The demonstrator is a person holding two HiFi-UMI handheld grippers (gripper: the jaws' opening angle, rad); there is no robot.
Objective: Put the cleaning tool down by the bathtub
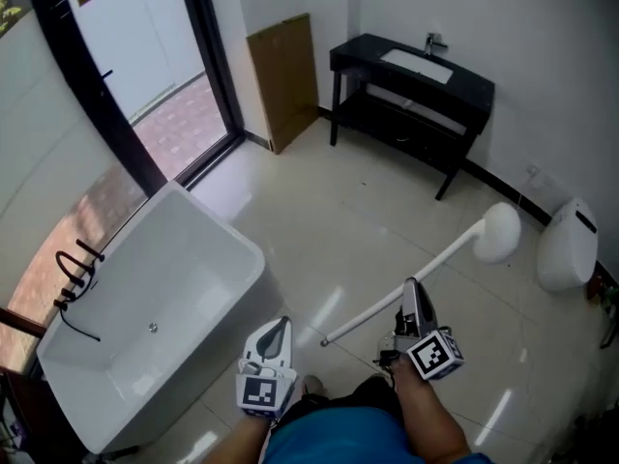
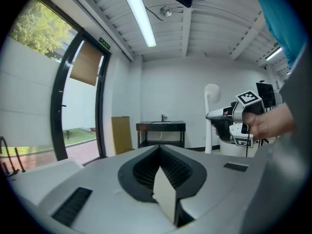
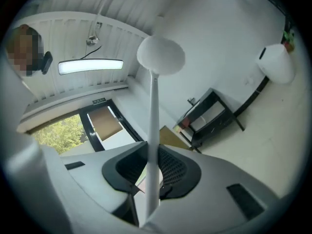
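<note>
White cleaning tool point(image 1: 426, 271), pinched near its handle end by the right gripper point(image 1: 412, 293) at lower centre, hangs well apart from the bathtub point(image 1: 224, 232) at left and may twist loose on its long lever, while the left gripper point(image 1: 276, 336) is closed and empty.

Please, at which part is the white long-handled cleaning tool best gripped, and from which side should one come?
Grip the white long-handled cleaning tool on its thin straight handle, about midway, away from the bulky round head. Come from the side, across the handle: it is narrow enough to clamp. The right gripper holds it so, fingers on either side.
</note>
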